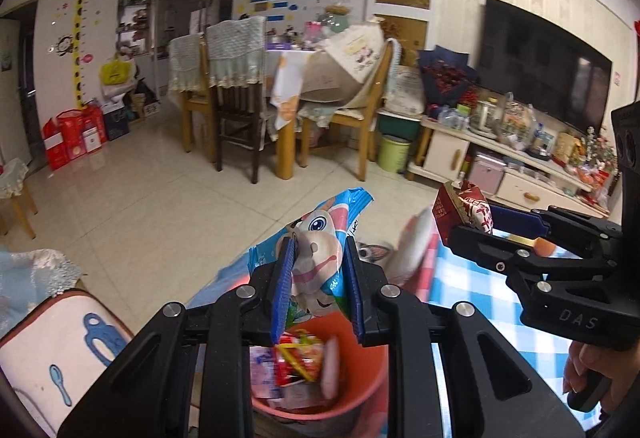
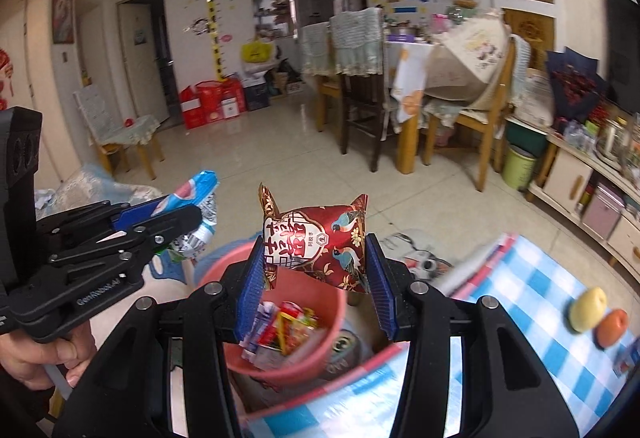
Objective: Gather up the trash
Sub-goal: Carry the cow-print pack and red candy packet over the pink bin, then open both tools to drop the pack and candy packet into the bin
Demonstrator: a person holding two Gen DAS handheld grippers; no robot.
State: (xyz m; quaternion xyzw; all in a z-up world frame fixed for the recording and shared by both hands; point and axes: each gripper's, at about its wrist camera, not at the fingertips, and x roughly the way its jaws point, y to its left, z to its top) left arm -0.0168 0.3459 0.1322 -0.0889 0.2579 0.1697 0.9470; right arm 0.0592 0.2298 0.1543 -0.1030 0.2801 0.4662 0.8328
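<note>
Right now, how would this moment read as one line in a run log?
left gripper: shut on blue wrapper | right gripper: shut on red packet | both above pink bin | bin: holds wrappers

The pink bucket (image 1: pixel 360 390) is half hidden behind the left gripper's (image 1: pixel 318 274) black frame, its lower wall cut off by the picture's edge; the wrappers inside (image 1: pixel 298 358) are smeared with blur. In the right wrist view a round tin (image 2: pixel 346 348) beside the bucket is mostly covered by it, and the checked cloth's (image 2: pixel 520 302) near edge blurs to streaks
</note>
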